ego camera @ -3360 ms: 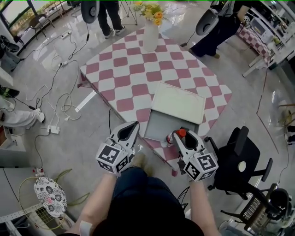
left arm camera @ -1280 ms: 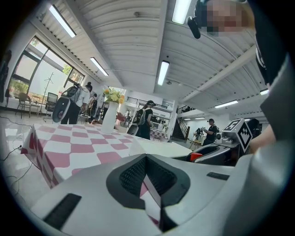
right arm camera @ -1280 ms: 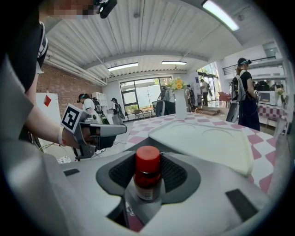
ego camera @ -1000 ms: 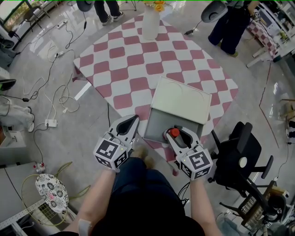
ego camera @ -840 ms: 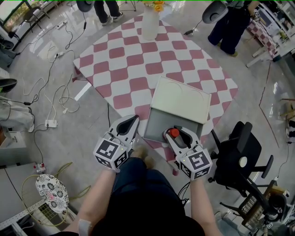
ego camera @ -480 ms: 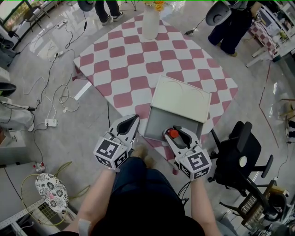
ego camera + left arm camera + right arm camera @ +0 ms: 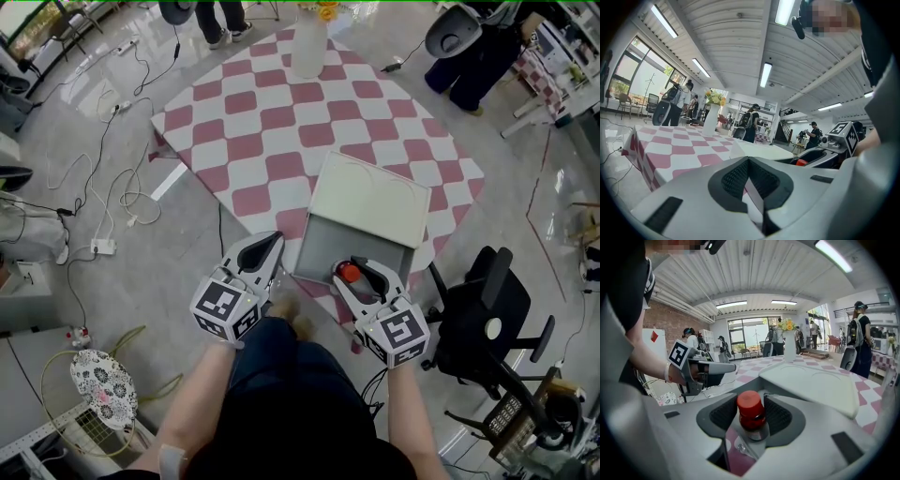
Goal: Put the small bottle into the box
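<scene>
while your left gripper (image 7: 270, 246) hangs just left of the box (image 7: 323, 246) with its jaws pressed together on nothing, the small bottle (image 7: 348, 273) stands upright on the grey floor of the box, by its near rim, in front of the opened lid (image 7: 367, 200). your right gripper (image 7: 360, 270) straddles it, its 2 jaws having just been opening, pads slack beside the red cap (image 7: 749, 404).

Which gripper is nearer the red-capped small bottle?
Right. The small bottle stands between the jaws of the right gripper, which have just been opening, at the near corner of the box. The left gripper is shut beside the box's left edge, apart from the bottle.
</scene>
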